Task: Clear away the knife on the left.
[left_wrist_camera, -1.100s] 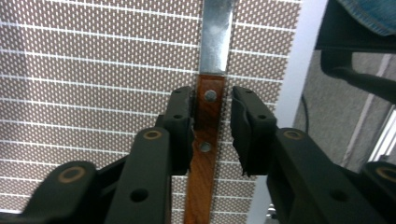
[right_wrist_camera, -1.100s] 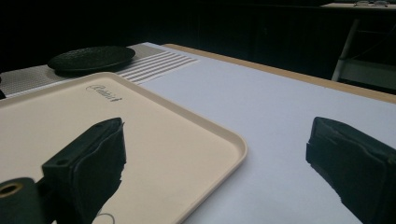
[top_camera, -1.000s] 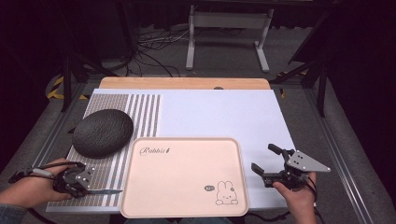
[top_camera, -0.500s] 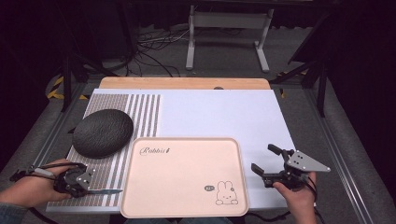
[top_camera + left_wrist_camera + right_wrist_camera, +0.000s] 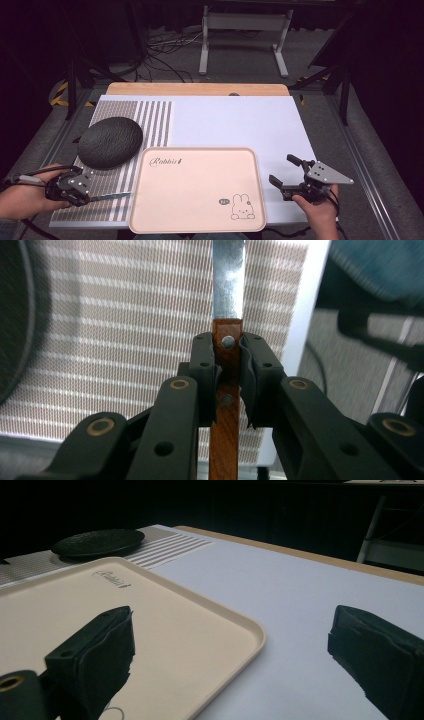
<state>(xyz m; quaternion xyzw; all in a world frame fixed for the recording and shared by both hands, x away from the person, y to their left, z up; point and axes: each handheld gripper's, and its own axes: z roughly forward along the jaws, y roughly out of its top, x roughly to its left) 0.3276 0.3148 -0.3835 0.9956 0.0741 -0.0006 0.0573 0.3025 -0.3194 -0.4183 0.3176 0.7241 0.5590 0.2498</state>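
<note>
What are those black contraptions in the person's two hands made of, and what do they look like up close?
Both are black, two-jawed tools. The left gripper has chunky black arms with brass-coloured pivot rings and ridged black pads. The right gripper carries a grey three-cornered plate on top, and its jaws end in blocky black pads. A dark cable trails from the left one. No sleeves are visible.

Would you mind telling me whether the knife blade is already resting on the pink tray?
No. In the high view the knife, clamped in the left hand-held gripper, points at the pink tray but stops short over the striped mat.
</note>
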